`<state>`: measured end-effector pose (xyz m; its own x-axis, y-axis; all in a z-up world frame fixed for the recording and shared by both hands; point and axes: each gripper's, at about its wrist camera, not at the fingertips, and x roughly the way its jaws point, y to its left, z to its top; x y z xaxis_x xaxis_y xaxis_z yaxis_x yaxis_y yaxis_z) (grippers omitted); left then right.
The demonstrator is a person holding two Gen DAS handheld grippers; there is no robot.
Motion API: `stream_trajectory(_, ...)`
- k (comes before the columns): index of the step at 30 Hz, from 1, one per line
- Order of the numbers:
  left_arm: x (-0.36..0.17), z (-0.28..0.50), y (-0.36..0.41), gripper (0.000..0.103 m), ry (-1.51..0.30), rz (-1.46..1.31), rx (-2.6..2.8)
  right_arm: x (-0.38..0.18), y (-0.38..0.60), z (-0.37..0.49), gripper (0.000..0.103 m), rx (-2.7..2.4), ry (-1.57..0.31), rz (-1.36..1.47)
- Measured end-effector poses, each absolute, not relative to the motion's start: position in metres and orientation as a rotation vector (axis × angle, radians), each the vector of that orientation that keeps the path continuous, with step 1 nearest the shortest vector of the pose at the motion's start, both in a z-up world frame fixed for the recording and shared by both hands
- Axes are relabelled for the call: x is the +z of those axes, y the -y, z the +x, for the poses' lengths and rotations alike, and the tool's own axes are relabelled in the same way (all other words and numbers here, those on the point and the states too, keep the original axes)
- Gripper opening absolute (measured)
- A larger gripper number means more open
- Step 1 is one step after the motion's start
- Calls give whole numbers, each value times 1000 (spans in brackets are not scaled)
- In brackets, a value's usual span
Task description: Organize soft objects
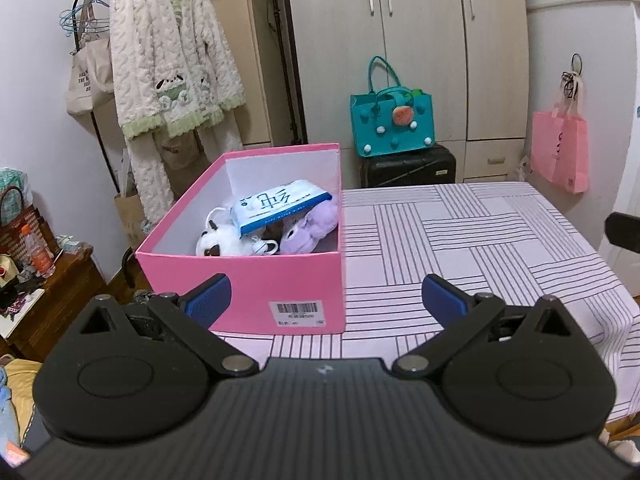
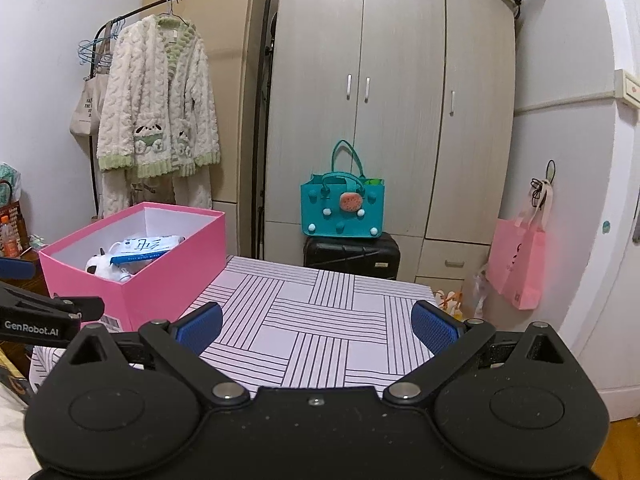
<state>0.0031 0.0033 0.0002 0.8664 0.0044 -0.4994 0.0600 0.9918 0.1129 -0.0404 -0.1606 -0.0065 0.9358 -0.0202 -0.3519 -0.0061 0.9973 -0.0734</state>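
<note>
Striped tablecloth (image 2: 320, 320) bears a pink box (image 1: 256, 292) — wardrobe (image 2: 400, 100) behind — both grippers (image 1: 326, 300) (image 2: 316, 328) wide, empty.

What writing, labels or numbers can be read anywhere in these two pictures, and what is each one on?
"GenRobot.AI": white letters on the left gripper, seen from the right wrist camera.
Wipes pack in the pink box: large blue characters, small print too blurred to read.
Barcode sticker on the box front: digits too small.
Tote bag on the rack: dark lettering, unreadable.
Pink bag: dark logo, unreadable.
</note>
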Motion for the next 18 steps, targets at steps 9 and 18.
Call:
stream_trajectory(9,1,5,-7,103,-553,103,-32,-5,163,-41,102,-26,-368,-78)
stream_trajectory(18,3,1,-5,103,-539,115,-34,-5,165,-41,102,-26,-368,-77)
